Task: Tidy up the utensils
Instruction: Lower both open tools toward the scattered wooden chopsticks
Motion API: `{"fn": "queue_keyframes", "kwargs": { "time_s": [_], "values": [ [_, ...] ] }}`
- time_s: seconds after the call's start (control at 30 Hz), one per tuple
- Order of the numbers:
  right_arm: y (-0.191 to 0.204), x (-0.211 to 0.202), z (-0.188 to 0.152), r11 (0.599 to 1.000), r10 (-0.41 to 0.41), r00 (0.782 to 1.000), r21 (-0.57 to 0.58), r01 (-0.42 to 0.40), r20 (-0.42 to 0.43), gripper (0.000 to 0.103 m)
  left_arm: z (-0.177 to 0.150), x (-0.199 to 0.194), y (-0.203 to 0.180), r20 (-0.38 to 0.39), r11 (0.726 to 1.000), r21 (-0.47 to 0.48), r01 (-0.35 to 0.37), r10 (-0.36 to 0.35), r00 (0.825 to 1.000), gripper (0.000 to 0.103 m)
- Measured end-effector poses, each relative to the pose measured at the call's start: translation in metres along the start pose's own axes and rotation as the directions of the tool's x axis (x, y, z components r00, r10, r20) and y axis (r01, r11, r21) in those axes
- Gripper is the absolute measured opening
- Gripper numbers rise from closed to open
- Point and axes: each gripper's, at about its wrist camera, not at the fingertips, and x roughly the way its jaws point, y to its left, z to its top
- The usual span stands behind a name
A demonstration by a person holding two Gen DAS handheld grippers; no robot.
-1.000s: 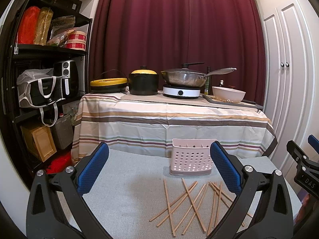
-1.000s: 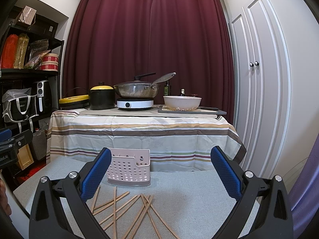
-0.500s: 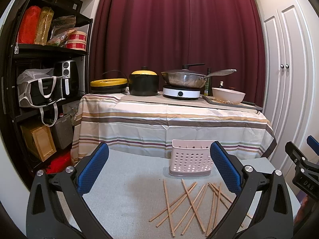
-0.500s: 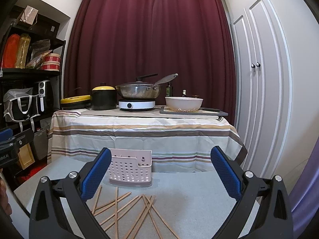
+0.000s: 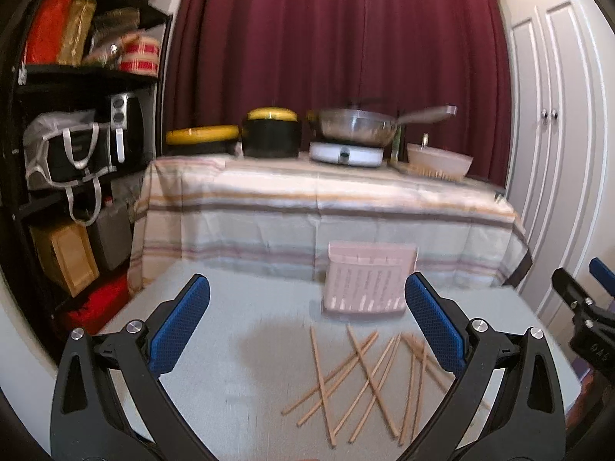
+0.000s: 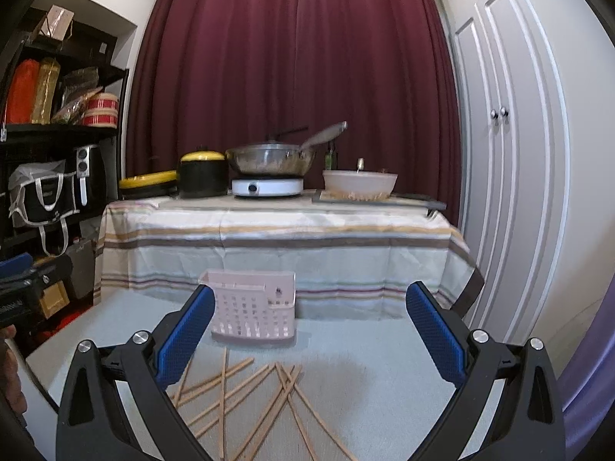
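Both tools, left tool point(image 5: 307, 330) and right tool point(image 6: 311, 340), gape empty; you've tipped downward toward chopsticks point(image 5: 369, 376) lower-centre before basket point(image 5: 371, 282): pickup pending.

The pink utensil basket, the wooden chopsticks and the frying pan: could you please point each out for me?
pink utensil basket point(image 6: 253, 315), right wrist view, perforated front wall.
wooden chopsticks point(image 5: 361, 376), left wrist view, where several sticks cross.
frying pan point(image 6: 269, 161), right wrist view, metal side of the bowl.
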Motion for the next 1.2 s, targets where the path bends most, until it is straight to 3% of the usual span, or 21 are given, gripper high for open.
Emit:
{"fn": "queue_keyframes", "kwargs": {
  "time_s": [0.23,0.37,0.5,0.77,1.0,1.1,1.2],
  "values": [
    [-0.010,0.027,-0.056,0.999,0.036,0.996,0.010,-0.036,-0.086,0.097,-0.065,0.051,0.003,-0.144,0.999,0.027,-0.023,0.026,0.989,0.099],
    [-0.014,0.042,-0.091,1.000,0.027,0.990,0.015,-0.026,-0.137,0.097,-0.107,0.071,0.003,-0.216,0.998,0.050,-0.031,0.041,0.975,0.082],
    [-0.017,0.051,-0.114,0.999,0.037,0.983,0.032,-0.032,-0.182,0.097,-0.139,0.088,0.007,-0.282,0.999,0.022,-0.034,0.038,0.959,0.073],
    [-0.015,0.064,-0.144,0.999,0.047,0.971,0.010,-0.046,-0.233,0.096,-0.183,0.095,0.002,-0.321,1.000,-0.008,-0.018,0.015,0.947,0.060],
    [-0.015,0.072,-0.152,0.998,0.061,0.967,0.018,-0.059,-0.247,0.096,-0.201,0.094,-0.016,-0.295,0.997,0.075,-0.011,0.033,0.955,0.048],
    [-0.015,0.072,-0.154,0.998,0.063,0.967,0.023,-0.060,-0.248,0.096,-0.205,0.098,-0.014,-0.315,0.999,0.049,0.022,-0.006,0.949,0.042],
    [-0.016,0.072,-0.155,0.998,0.064,0.967,0.027,-0.059,-0.245,0.096,-0.206,0.098,-0.011,-0.313,0.999,0.041,0.014,0.000,0.950,0.041]
  ]
}}
